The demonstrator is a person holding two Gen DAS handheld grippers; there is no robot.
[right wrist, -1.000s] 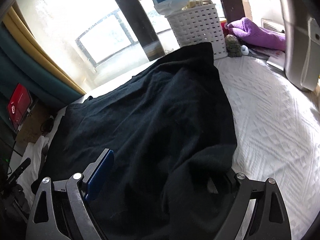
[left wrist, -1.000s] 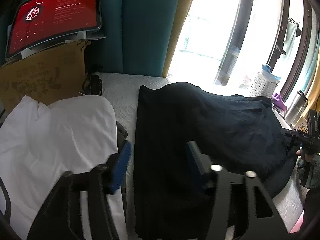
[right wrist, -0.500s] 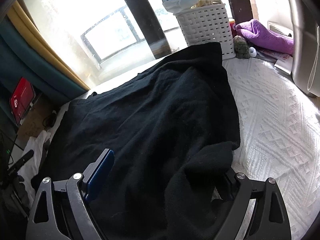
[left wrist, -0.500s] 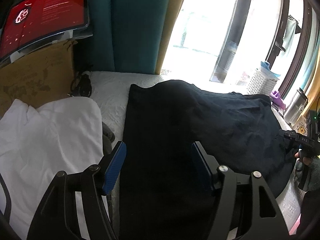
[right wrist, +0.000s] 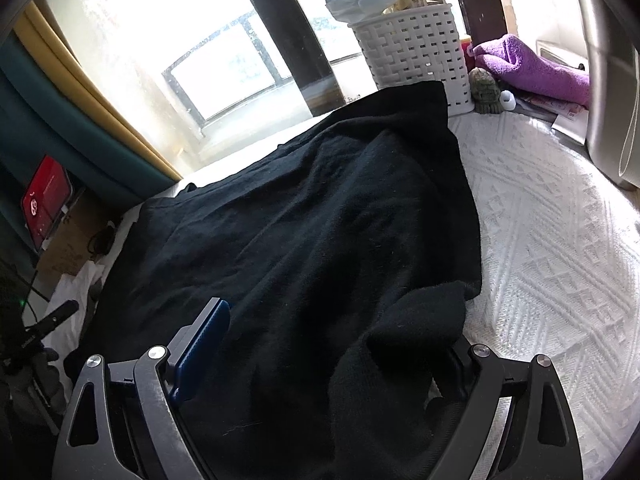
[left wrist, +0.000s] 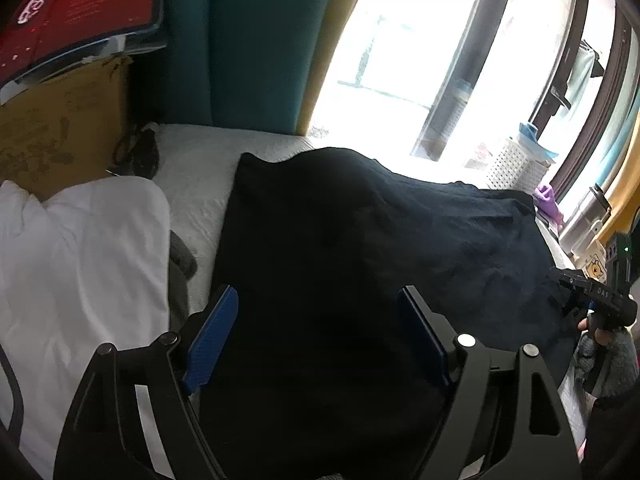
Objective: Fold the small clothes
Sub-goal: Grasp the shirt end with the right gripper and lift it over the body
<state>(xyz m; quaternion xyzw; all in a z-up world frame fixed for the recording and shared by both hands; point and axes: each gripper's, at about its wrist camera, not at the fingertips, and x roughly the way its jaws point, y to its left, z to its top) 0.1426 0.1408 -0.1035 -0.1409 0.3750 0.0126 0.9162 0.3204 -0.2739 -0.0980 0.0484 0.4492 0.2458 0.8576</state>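
Note:
A large black garment (left wrist: pixel 360 248) lies spread over the white textured bed cover (left wrist: pixel 200 168); it also fills the right wrist view (right wrist: pixel 304 232). My left gripper (left wrist: pixel 316 320) is open, its blue pads over the garment's near left edge. My right gripper (right wrist: pixel 340 336) is open over the garment's near right corner, where the cloth is bunched into a fold (right wrist: pixel 416 332) that covers the right finger. The right gripper also shows from the left wrist view (left wrist: pixel 592 300), at the garment's right edge.
A white garment (left wrist: pixel 80 264) lies left of the black one, a grey item (left wrist: pixel 182 260) between them. A cardboard box (left wrist: pixel 60 128) and red-screened tablet (left wrist: pixel 76 8) stand at the back left. A white basket (right wrist: pixel 416 52), purple towel (right wrist: pixel 532 68) and small figure (right wrist: pixel 486 92) sit by the window.
My left gripper has shifted right and back along the garment's left edge, its jaws wider apart. The cloth by my right gripper has bunched up more over the right finger.

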